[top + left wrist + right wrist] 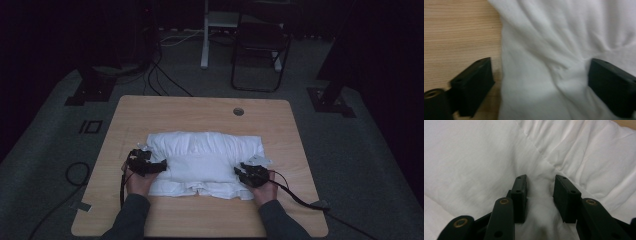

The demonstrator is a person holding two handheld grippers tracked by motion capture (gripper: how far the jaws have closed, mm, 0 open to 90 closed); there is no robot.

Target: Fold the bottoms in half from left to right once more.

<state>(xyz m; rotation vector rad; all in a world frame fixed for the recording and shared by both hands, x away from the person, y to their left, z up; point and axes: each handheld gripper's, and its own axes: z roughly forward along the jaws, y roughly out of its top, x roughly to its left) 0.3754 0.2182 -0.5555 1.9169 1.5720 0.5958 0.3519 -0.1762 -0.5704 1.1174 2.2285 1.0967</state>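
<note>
White cloth on table, left gripper spread wide — right gripper pinching a fold, chair beyond.

White folded cloth on wooden table, a gripper at each end.

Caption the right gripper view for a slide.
Right gripper fingers pinching a raised fold of the white folded cloth garment.

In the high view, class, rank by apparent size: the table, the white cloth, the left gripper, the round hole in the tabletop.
1. table
2. white cloth
3. left gripper
4. round hole
Depth barely matters here: all four sit at table level.
</note>
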